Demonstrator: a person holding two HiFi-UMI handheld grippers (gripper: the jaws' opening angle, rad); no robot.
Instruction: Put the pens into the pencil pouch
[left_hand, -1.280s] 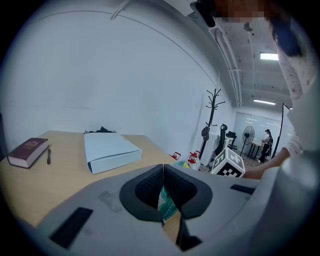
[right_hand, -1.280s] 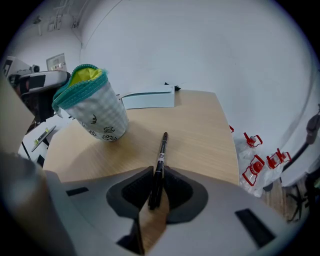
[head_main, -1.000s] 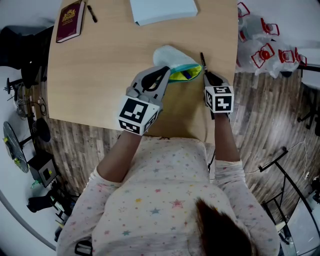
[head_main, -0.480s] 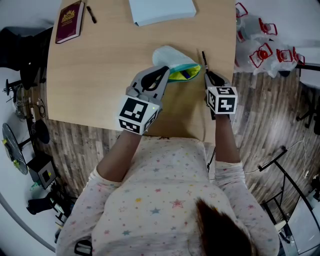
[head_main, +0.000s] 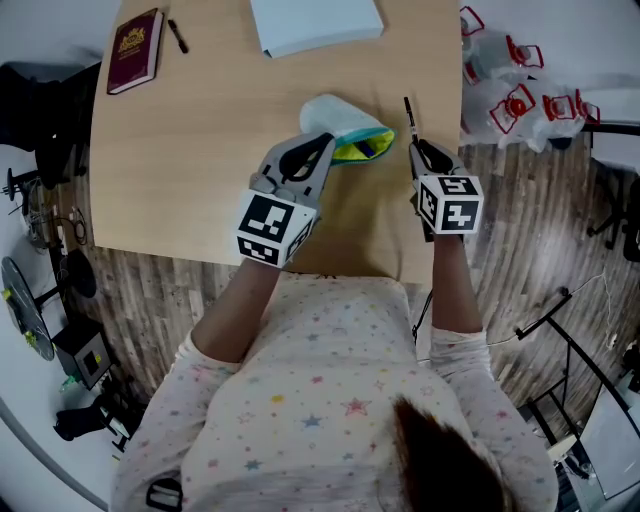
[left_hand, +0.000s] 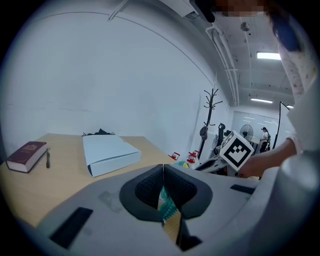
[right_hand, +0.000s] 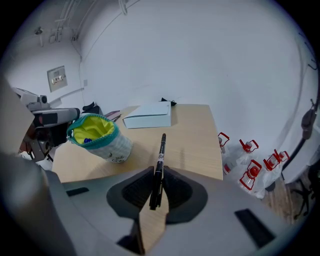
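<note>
Teal-rimmed pencil pouch (head_main: 345, 128) is found lying on the table (head_main: 200, 150), its rim pinched in the clenched jaws of the left gripper (head_main: 322, 152) so that the mouth is held open. One black pen (head_main: 409, 115) is clamped in the right gripper (head_main: 418, 152), just right of the pouch mouth, not yet inserted. A blue item is noted inside the pouch; its nature cannot be determined. A second pen (head_main: 177, 35) lies far from the pouch, beside a red book (head_main: 135, 48), untouched. Progress is judged early.

Open table (head_main: 200, 150) lies left of the pouch (head_main: 335, 118) (box (head_main: 315, 22) behind).
</note>
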